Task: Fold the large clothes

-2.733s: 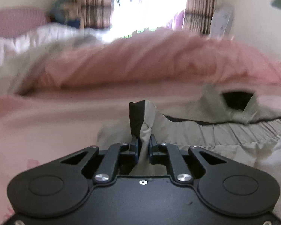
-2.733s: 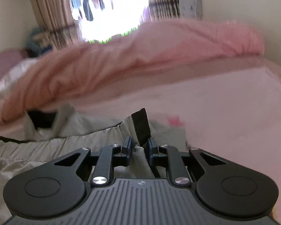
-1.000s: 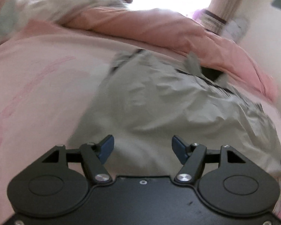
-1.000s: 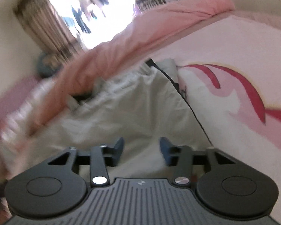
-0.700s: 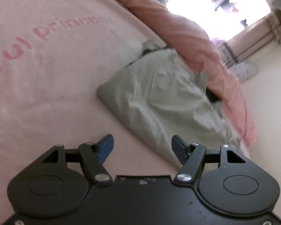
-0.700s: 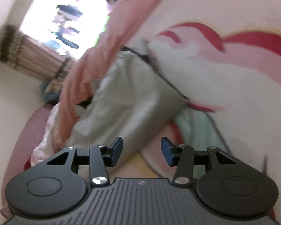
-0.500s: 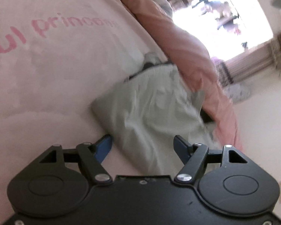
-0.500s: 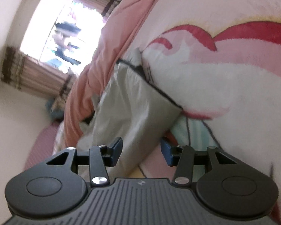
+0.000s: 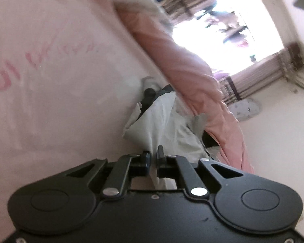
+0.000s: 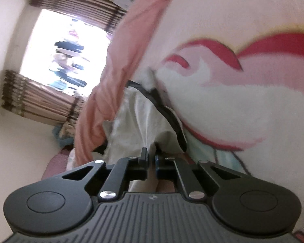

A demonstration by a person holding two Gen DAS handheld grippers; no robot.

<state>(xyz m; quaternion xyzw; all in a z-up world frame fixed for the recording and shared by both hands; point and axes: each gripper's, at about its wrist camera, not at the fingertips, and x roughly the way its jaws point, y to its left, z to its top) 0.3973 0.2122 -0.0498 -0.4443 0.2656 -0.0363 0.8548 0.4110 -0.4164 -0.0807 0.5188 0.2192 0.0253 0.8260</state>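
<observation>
Change: both grippers were spread half a second ago, now pinched on cloth.
Left gripper (image 9: pixel 153 154): clamps near edge of grey garment (image 9: pixel 164 125).
Right gripper (image 10: pixel 150 155): clamps same garment (image 10: pixel 139 121), thin, crinkled, dark-trimmed.
Location: garment lies on pink printed bedsheet (image 9: pixel 50 77), beside rumpled pink duvet (image 9: pixel 180 64).
Unclear: motion blur; far end tucked under duvet.

Left gripper (image 9: pixel 154 158) fingers pinched together, right gripper (image 10: pixel 151 158) likewise, both tilted
</observation>
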